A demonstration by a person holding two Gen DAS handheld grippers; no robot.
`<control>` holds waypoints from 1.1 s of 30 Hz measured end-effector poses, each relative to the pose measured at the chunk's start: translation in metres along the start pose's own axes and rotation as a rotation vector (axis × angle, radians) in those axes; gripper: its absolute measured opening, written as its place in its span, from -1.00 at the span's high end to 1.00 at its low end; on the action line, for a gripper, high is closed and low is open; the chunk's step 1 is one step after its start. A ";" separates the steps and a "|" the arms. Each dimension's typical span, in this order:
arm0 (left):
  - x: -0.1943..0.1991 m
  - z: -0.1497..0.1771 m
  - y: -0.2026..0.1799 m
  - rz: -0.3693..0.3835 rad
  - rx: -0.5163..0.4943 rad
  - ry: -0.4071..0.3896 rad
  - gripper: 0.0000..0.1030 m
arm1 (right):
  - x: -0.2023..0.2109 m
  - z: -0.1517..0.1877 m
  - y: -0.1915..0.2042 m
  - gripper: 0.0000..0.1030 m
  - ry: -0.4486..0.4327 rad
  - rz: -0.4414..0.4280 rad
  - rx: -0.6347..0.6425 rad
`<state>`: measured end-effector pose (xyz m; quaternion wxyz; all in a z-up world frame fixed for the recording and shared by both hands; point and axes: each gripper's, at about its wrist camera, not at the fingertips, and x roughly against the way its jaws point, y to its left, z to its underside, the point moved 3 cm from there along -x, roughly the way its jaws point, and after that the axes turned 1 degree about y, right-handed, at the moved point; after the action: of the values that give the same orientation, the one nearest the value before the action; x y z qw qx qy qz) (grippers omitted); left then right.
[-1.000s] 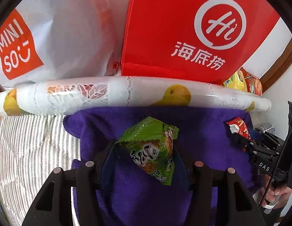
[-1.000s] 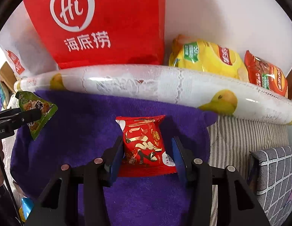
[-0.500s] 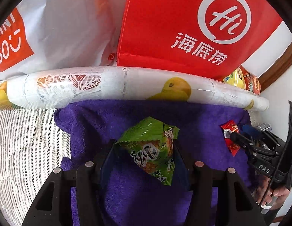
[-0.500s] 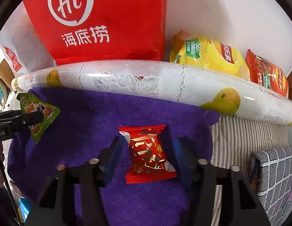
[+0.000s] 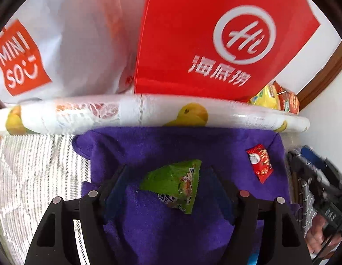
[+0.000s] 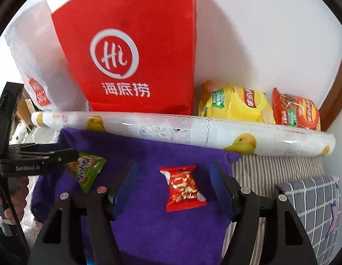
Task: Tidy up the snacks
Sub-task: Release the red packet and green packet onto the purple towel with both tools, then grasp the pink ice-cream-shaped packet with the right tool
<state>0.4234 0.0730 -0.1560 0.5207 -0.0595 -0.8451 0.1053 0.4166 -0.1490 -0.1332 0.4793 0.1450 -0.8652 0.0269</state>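
Lying flat on the purple towel, the green snack packet sits between the fingers of the left gripper, whose jaws are opening; neither pad touches it. The red snack packet likewise rests on the towel between the fingers of the right gripper, jaws opening, clear of both pads. Both packets lie near the rolled tablecloth.

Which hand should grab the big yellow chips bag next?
Right. Both grippers' jaws are opening, green packet and red packet loose between them, but the yellow chips bag sits just beyond the roll ahead of the right gripper; from the left gripper it peeks out far off, beside the red bag.
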 end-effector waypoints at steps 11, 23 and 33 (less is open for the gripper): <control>0.072 0.005 -0.020 0.016 -0.055 -0.123 -0.38 | 0.065 0.074 0.004 -0.31 0.052 -0.047 -0.135; 0.134 0.065 0.003 0.033 -0.029 -0.157 -0.41 | 0.112 0.137 0.052 -0.31 0.110 -0.155 -0.246; 0.150 0.117 0.049 0.035 0.056 -0.144 -0.41 | 0.076 0.151 0.076 -0.31 0.216 -0.130 -0.293</control>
<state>0.2507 0.1381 -0.0885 0.4581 -0.0520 -0.8759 0.1419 0.2339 -0.1215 -0.1435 0.5860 0.1254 -0.7923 -0.1150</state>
